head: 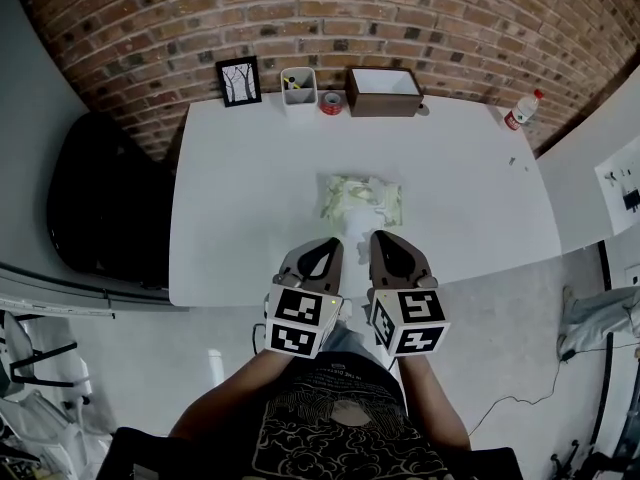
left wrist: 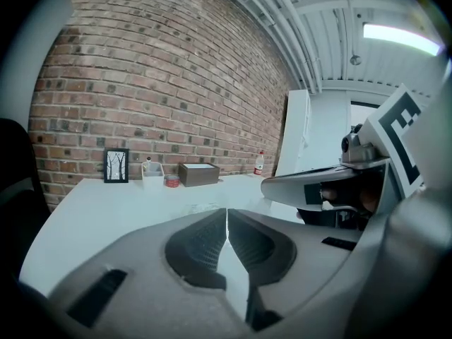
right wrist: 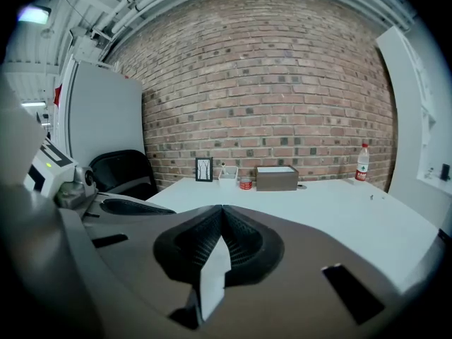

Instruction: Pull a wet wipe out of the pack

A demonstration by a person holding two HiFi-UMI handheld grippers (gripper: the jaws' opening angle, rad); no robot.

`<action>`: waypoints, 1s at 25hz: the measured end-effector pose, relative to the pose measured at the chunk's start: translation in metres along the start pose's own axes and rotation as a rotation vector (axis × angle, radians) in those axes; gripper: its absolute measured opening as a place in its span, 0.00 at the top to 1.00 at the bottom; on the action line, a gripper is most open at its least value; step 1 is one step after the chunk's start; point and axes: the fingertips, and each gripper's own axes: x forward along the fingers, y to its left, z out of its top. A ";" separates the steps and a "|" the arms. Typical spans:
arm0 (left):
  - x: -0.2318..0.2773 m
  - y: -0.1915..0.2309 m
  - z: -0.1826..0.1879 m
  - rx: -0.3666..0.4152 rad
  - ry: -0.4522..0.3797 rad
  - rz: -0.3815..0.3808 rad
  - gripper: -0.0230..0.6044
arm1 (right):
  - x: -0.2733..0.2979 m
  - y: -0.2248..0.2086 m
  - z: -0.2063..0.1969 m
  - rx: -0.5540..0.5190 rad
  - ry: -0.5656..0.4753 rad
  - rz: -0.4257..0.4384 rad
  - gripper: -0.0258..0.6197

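The wet wipe pack (head: 362,198), pale green and crinkled, lies flat in the middle of the white table (head: 240,198). A white wipe (head: 355,230) reaches from the pack's near side toward me; I cannot tell if it is still joined to the pack. My left gripper (head: 318,249) (left wrist: 227,214) and right gripper (head: 391,240) (right wrist: 222,210) hover side by side over the table's near edge, just short of the wipe, one on each side. The jaws of both are closed together. Only a pale sliver shows in the gap behind the pads.
Along the far edge by the brick wall stand a framed picture (head: 239,80), a white pen holder (head: 298,90), a red tape roll (head: 331,102) and a brown box (head: 384,91). A water bottle (head: 522,110) lies at the far right. A black chair (head: 105,203) stands left of the table.
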 end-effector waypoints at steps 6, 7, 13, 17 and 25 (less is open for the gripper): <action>-0.014 -0.016 -0.005 0.008 -0.006 -0.028 0.94 | -0.021 0.014 -0.011 -0.005 -0.001 -0.005 0.94; -0.016 -0.019 -0.006 0.009 -0.006 -0.031 0.94 | -0.023 0.016 -0.013 -0.007 0.002 -0.005 0.94; -0.028 -0.029 -0.009 0.005 -0.016 -0.040 0.94 | -0.038 0.027 -0.026 -0.018 0.014 -0.008 0.94; -0.033 -0.034 -0.011 0.006 -0.017 -0.037 0.94 | -0.045 0.032 -0.030 -0.018 0.011 -0.009 0.94; -0.041 -0.040 -0.016 -0.015 -0.015 -0.031 0.94 | -0.056 0.034 -0.034 -0.028 -0.002 -0.014 0.94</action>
